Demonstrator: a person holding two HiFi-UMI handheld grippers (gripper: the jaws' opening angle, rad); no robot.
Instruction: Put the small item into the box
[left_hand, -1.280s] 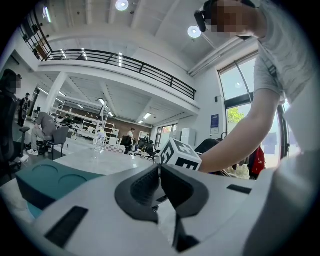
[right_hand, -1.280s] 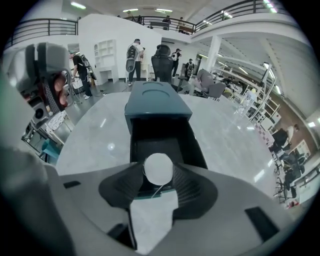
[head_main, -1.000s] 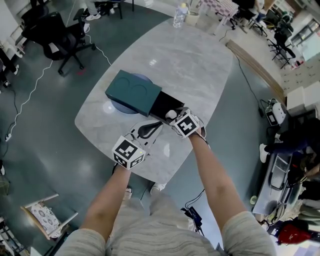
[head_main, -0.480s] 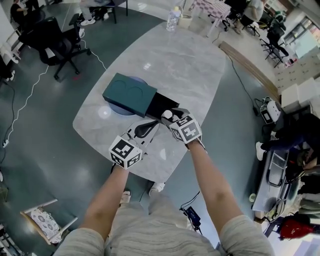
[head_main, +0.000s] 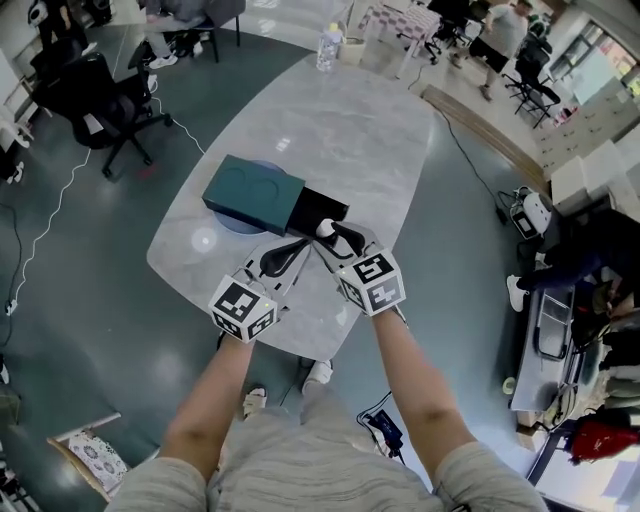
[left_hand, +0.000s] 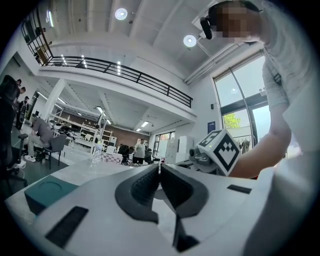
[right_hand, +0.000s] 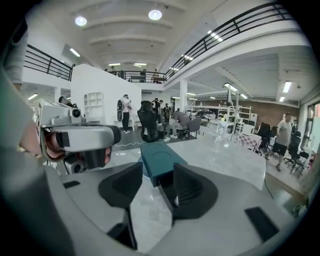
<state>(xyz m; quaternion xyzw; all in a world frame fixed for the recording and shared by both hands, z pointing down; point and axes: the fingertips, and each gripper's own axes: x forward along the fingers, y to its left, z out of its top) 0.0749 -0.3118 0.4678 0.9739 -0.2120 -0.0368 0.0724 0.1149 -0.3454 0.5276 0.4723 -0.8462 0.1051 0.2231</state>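
A teal box lies on the marble table with its black drawer pulled out towards me. A small white item rests at the drawer's near end. My right gripper points at it from just behind; its jaws are apart and closing, with nothing between them. In the right gripper view the teal box shows in the gap of the right gripper. My left gripper lies shut on the table beside the drawer, holding nothing; the left gripper shows its tips together.
A round bluish pad lies under the box. A water bottle stands at the table's far end. Office chairs and cables lie on the floor to the left. The table's near edge runs just under my grippers.
My right gripper has drawn back towards me from the drawer, leaving the white item at the drawer's end. The left gripper has hardly moved.
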